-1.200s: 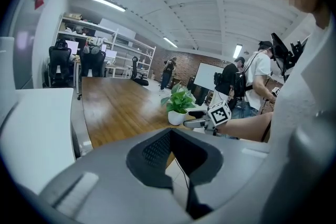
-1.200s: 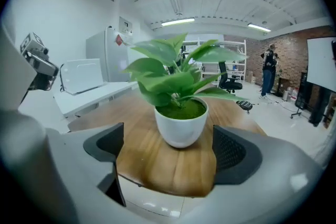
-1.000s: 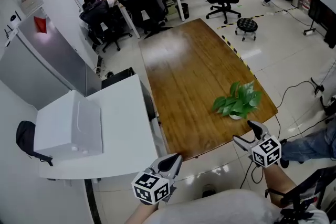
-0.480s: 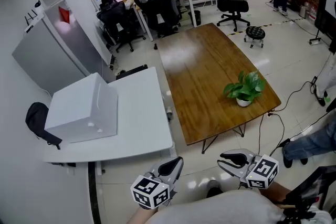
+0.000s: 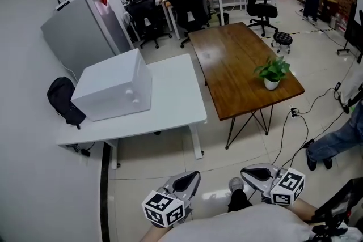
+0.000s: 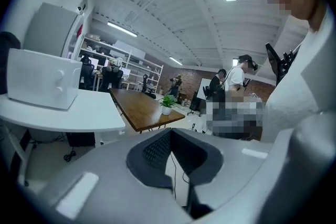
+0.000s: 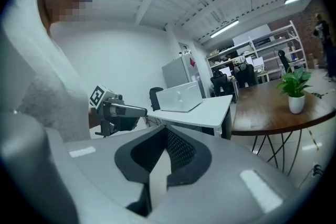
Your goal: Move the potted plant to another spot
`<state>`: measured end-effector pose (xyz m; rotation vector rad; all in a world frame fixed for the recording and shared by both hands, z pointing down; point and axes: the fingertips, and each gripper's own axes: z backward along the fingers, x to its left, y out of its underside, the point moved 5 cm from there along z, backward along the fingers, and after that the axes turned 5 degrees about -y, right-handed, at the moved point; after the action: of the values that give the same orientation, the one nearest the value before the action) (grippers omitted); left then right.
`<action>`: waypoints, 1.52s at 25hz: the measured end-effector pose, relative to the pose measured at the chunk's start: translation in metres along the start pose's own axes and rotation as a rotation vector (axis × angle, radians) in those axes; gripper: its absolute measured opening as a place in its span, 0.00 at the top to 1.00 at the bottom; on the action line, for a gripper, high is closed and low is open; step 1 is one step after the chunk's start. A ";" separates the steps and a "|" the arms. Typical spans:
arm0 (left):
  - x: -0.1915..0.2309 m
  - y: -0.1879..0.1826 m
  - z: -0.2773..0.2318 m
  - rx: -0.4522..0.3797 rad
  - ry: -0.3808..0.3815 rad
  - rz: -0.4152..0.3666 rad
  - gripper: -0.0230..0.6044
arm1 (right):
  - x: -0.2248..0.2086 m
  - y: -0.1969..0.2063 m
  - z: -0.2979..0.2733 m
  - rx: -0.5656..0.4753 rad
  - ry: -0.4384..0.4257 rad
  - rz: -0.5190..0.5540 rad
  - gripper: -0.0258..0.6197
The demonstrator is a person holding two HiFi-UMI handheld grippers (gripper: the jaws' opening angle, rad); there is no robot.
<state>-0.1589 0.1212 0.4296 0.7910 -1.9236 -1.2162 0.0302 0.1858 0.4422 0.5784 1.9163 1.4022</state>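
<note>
Plant (image 5: 273,69) sits on the wooden table (image 5: 227,59). Left gripper (image 5: 193,177) jaws press together, empty; right gripper (image 5: 245,172) jaws have just closed on nothing.

Potted plant (image 5: 273,72) upright in a white pot, near the right front corner of the brown wooden surface (image 5: 227,59), well apart from both tongs. To the left of that, a white surface (image 5: 170,102) with a white box (image 5: 113,90) on top. Low down, over the floor, left tongs (image 5: 189,180) closed and empty; right tongs (image 5: 247,172) just closed together, nothing between.
</note>
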 end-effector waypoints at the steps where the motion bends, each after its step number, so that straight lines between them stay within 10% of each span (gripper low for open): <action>1: -0.005 0.003 0.011 -0.004 0.002 0.004 0.97 | 0.011 -0.001 0.002 0.007 -0.001 0.001 0.95; 10: -0.039 0.003 0.055 -0.053 0.056 0.013 0.97 | 0.072 -0.014 0.009 0.043 -0.002 0.001 0.95; 38: -0.130 -0.023 0.041 -0.065 0.101 -0.144 0.97 | 0.073 -0.032 0.060 -0.046 0.017 -0.011 0.95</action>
<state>-0.1181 0.2358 0.3643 0.9520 -1.7621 -1.2918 0.0271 0.2647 0.3819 0.5343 1.8924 1.4451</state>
